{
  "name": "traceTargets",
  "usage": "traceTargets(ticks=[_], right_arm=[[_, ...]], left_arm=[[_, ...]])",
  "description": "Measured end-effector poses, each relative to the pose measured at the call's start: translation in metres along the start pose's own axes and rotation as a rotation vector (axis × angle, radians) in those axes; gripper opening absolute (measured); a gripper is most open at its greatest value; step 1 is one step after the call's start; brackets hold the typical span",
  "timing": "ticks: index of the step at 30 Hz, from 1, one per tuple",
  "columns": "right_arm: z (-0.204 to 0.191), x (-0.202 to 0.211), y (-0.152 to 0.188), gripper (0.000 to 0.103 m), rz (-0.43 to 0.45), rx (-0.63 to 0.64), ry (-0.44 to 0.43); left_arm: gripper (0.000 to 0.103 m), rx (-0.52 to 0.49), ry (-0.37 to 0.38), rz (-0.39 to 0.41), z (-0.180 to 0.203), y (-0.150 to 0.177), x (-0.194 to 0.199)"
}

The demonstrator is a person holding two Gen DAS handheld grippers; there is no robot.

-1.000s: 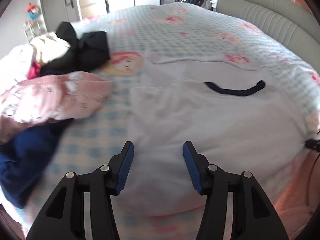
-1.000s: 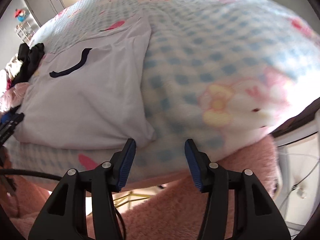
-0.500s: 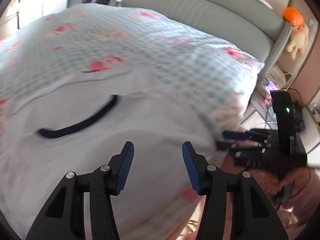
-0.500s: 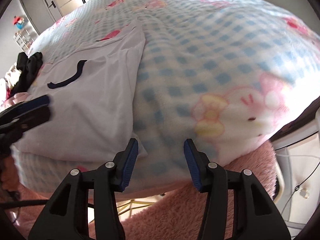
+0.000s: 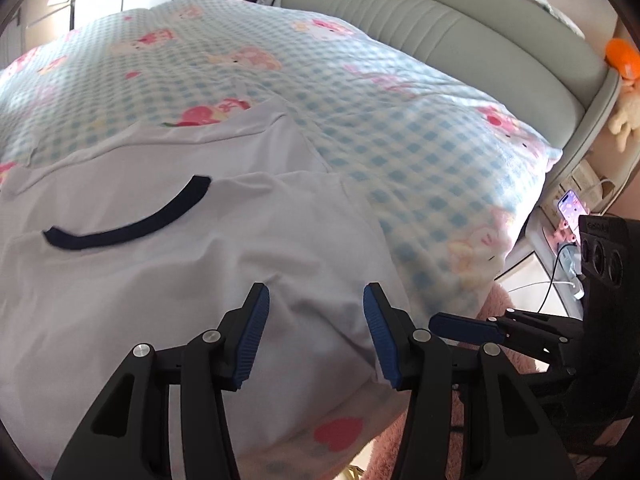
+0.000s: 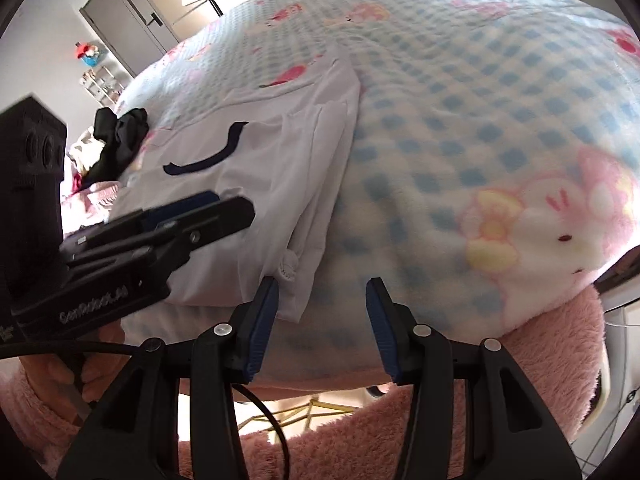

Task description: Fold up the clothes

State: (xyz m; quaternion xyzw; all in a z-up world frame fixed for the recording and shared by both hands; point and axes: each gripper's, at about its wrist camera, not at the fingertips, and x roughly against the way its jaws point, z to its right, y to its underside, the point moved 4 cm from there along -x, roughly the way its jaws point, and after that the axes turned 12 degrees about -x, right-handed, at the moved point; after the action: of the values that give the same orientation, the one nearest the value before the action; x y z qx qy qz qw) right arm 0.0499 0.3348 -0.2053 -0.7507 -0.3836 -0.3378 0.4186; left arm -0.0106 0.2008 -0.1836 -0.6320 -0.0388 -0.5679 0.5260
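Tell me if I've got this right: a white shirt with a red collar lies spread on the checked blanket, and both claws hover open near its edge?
Nearly. The collar is dark navy, not red, as the left wrist view shows clearly. The rest holds: the white shirt lies spread on the checked blanket, and the left claw and right claw both hover open near its edge, gripping nothing.

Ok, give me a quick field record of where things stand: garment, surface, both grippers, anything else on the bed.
garment: white T-shirt with navy neck trim, lying partly folded, side layers turned in
surface: blue-and-white checked fleece blanket with pink cartoon prints
left gripper: open, over the shirt's near right part
right gripper: open, at the shirt's near corner, nothing gripped
other: heap of black and pink clothes beyond the shirt
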Motion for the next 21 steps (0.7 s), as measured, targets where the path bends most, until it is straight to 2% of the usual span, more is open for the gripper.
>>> traceTargets(ticks=[5,10,11,14,17,21], right_arm=[[-0.01,-0.009,0.001,0.048,-0.019,0.01,-0.022],[-0.026,-0.007,-0.001,0.048,-0.03,0.082,-0.022],[-0.028,-0.006,0.0,0.048,-0.035,0.097,-0.021],[-0.024,0.003,0.003,0.049,-0.018,0.114,0.019],[-0.005,0.004,-0.003,0.049,0.005,0.027,0.089],[0.01,0.003,-0.007,0.049,0.021,-0.027,0.129]], left_arm=[[0.051,0.053,0.075,0.028,-0.005,0.007,0.01],[0.051,0.072,0.118,0.005,-0.005,0.008,-0.002],[0.051,0.07,0.12,-0.011,-0.005,0.01,-0.007],[0.051,0.055,0.063,-0.025,-0.005,0.014,-0.013],[0.051,0.081,0.079,-0.015,-0.012,0.017,-0.009],[0.051,0.095,0.073,-0.04,-0.021,0.024,-0.012]])
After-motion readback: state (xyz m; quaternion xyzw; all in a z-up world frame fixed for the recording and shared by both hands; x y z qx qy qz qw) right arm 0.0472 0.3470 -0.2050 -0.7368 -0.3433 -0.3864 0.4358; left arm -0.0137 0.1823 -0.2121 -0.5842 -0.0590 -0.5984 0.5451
